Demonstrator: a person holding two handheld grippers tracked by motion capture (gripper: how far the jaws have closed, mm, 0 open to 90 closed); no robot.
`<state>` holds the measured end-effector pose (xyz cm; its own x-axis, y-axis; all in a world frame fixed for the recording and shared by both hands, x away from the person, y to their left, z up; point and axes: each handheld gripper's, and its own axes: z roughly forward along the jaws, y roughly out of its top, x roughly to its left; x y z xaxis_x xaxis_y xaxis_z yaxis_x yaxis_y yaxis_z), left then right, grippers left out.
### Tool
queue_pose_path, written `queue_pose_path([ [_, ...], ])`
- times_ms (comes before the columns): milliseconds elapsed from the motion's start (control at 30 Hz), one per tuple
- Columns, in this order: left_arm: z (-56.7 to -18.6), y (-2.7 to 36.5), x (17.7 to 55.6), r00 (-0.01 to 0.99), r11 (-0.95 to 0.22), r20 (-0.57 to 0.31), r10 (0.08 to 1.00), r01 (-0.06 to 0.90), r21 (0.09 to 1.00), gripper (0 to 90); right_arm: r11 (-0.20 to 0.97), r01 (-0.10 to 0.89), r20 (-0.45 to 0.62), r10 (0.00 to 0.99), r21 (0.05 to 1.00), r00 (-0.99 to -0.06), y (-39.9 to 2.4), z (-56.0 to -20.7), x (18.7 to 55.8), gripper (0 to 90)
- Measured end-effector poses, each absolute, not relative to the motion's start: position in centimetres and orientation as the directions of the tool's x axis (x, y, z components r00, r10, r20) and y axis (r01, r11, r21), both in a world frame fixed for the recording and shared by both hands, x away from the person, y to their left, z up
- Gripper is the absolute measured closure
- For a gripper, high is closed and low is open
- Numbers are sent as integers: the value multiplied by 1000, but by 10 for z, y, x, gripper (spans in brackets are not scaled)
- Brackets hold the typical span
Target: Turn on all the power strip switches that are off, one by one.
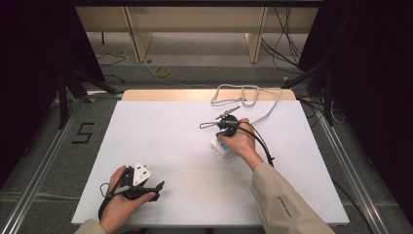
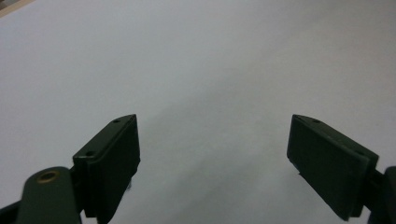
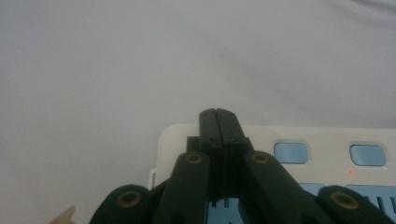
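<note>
Right gripper over a white device with blue buttons, right of the table's middle and nearer the far edge than the near one. Jaws clenched tight together on nothing, tips poised just above the device's corner beside a blue button in the right gripper view. Whether touching the casing or hovering, not possible to tell. Left gripper resting near the near left corner, jaws released wide over bare white surface, well apart from the device. White cable looped near the far edge, behind the device. Judged step: pressing a button with closed tips. Next move probably called for a small sideways shift onto the button, then a gentle downward push.
</note>
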<state>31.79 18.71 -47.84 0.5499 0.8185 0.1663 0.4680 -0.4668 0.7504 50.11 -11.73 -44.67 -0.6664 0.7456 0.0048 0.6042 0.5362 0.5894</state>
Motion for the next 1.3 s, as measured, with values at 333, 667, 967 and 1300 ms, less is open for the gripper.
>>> queue_pose_path([
  [333, -478, 187, 318, 551, -471, 170, 817, 467, 748, 170, 533, 609, 8, 749, 588, -663, -117, -448, 501, 900],
  [667, -478, 186, 318, 552, -473, 171, 816, 467, 748, 170, 538, 611, 1, 750, 582, -661, -116, -449, 501, 900],
  [967, -478, 186, 318, 552, -472, 171, 816, 466, 748, 170, 530, 618, 8, 755, 581, -655, -116, -450, 501, 900],
  [1300, -478, 187, 318, 554, -472, 169, 815, 466, 748, 170, 525, 614, 16, 752, 589, -659, -118, -450, 501, 900],
])
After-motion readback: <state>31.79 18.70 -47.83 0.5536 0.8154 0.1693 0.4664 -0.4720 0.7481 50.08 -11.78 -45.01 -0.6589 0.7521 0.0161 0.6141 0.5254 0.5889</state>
